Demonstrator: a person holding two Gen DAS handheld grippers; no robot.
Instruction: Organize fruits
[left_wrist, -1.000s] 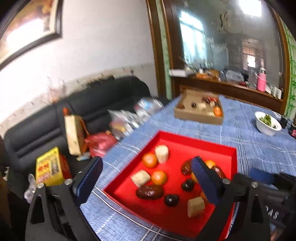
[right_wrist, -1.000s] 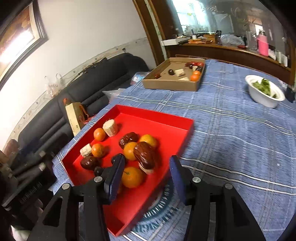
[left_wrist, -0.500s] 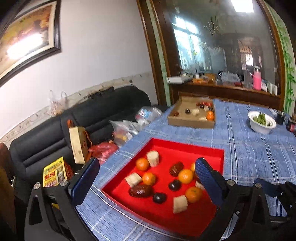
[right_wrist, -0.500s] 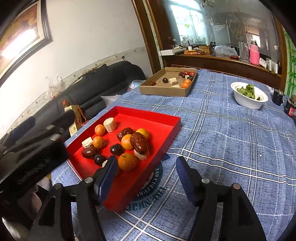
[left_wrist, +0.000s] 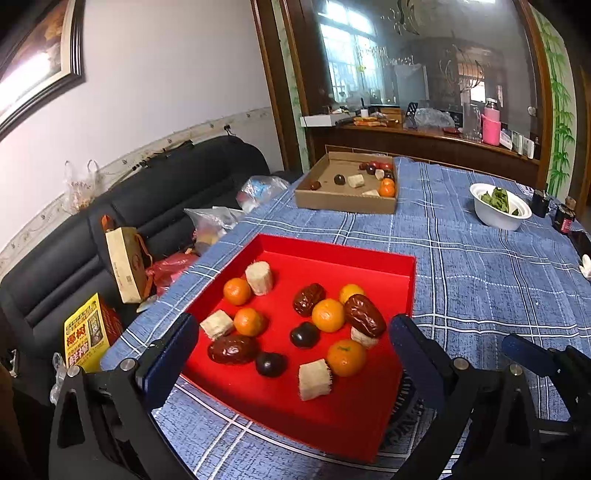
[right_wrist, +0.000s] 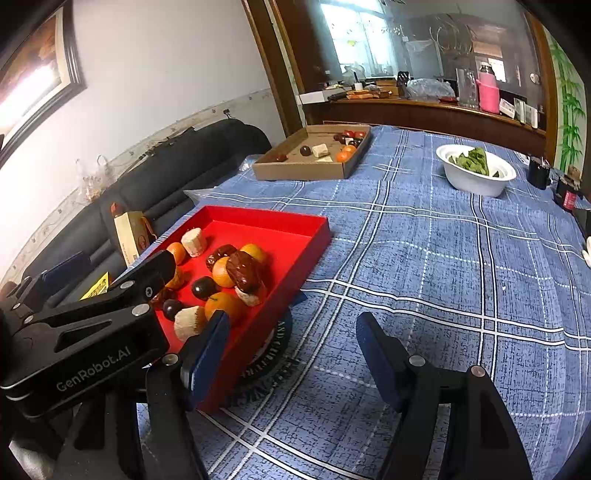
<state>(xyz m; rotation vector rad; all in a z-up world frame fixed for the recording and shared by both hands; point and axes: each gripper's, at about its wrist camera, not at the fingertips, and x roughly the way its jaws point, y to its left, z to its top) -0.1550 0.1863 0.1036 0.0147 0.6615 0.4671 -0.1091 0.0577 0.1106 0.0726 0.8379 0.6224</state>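
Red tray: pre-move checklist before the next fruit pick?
1. Left gripper open and holding nothing: ok.
2. Right gripper open and holding nothing: ok.
3. Fruit reachable in the red tray: ok, oranges, dates and dark plums lie loose, nothing covers them.
4. Single-fruit grasp: not ok for the date, which rests on an orange and a pale chunk; the orange at the far left stands more apart.
5. Cardboard box has free floor: ok.
6. Sorting rule for each container: cannot tell.
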